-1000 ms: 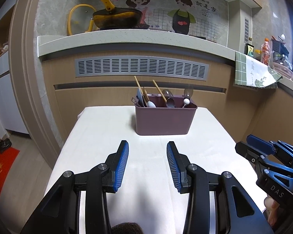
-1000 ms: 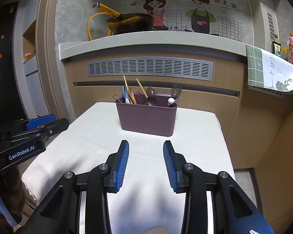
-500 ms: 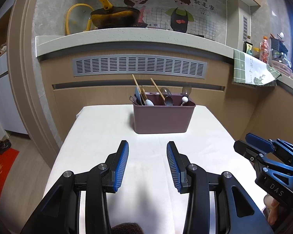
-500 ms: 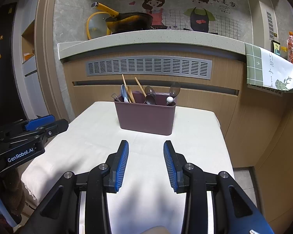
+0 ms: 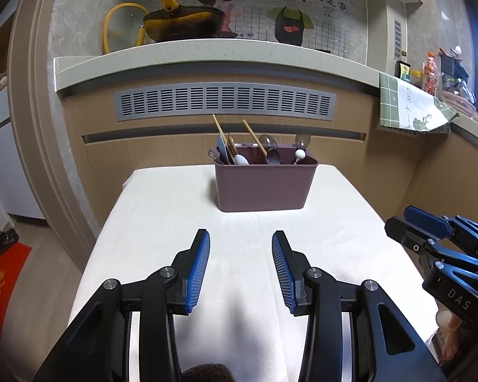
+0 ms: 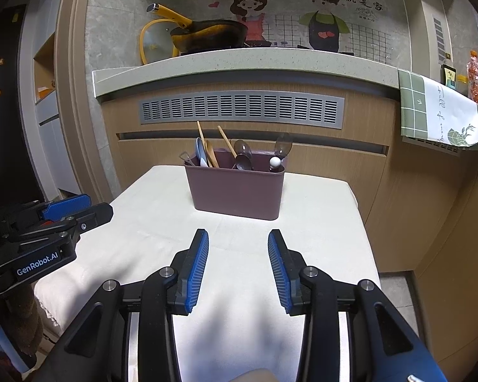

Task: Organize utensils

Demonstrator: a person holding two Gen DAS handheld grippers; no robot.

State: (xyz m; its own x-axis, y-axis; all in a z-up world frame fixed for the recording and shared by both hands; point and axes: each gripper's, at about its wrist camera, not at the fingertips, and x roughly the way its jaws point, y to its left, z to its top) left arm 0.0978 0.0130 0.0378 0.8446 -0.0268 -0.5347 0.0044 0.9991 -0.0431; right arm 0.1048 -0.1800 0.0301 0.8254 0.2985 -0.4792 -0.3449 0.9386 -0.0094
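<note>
A mauve utensil bin (image 5: 264, 184) stands at the far end of the white-covered table (image 5: 162, 216); it also shows in the right wrist view (image 6: 235, 191). It holds wooden chopsticks (image 5: 221, 133), spoons (image 5: 272, 156) and other utensils. My left gripper (image 5: 240, 238) is open and empty, over the table short of the bin. My right gripper (image 6: 238, 237) is open and empty too, to the right of the left one. Each gripper shows in the other's view: the right one (image 5: 430, 232) and the left one (image 6: 76, 210).
A wooden counter front with a grey vent (image 5: 226, 102) rises behind the table. A dark pan with a yellow handle (image 5: 181, 24) sits on the countertop. A green checked towel (image 6: 439, 111) hangs at the right. Floor drops off on both table sides.
Both grippers have tilted or dropped slightly, so the bin sits a little higher in both views. Jaws stay open. Nothing was picked up.
</note>
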